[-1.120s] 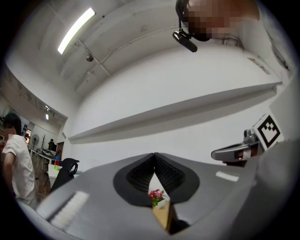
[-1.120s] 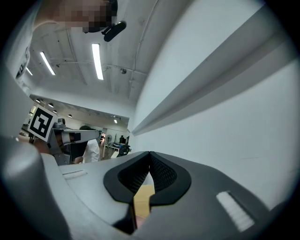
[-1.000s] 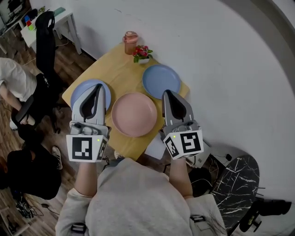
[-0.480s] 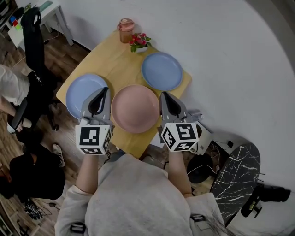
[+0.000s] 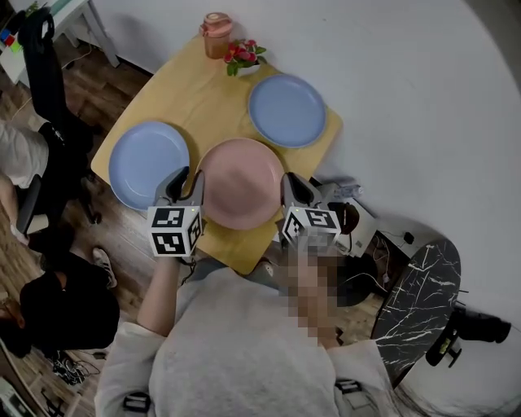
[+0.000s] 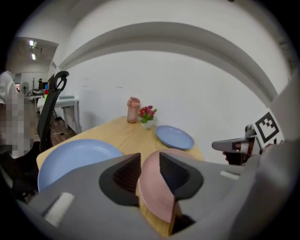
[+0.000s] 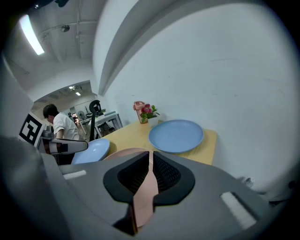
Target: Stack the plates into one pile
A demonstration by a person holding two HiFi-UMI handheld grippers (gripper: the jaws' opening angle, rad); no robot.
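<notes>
Three plates lie apart on the wooden table (image 5: 203,89): a blue plate (image 5: 149,163) at the left, a pink plate (image 5: 241,182) at the near middle, and a second blue plate (image 5: 286,110) at the far right. My left gripper (image 5: 189,177) hangs by the pink plate's left rim. Its jaws have just been opening, and the pink plate (image 6: 157,201) shows through their gap, unpressed. My right gripper (image 5: 291,181) is by the pink plate's right rim. In the right gripper view that gripper (image 7: 150,154) shows a narrow gap with pink behind it.
A pink bottle (image 5: 216,24) and a small pot of flowers (image 5: 242,55) stand at the table's far corner. A black office chair (image 5: 41,49) and seated people are to the left. Cables, boxes and a dark marbled panel (image 5: 419,301) lie on the floor at the right.
Both grippers have sunk from above the plates to table height, ending on either side of the pink plate. The left jaws have parted.
</notes>
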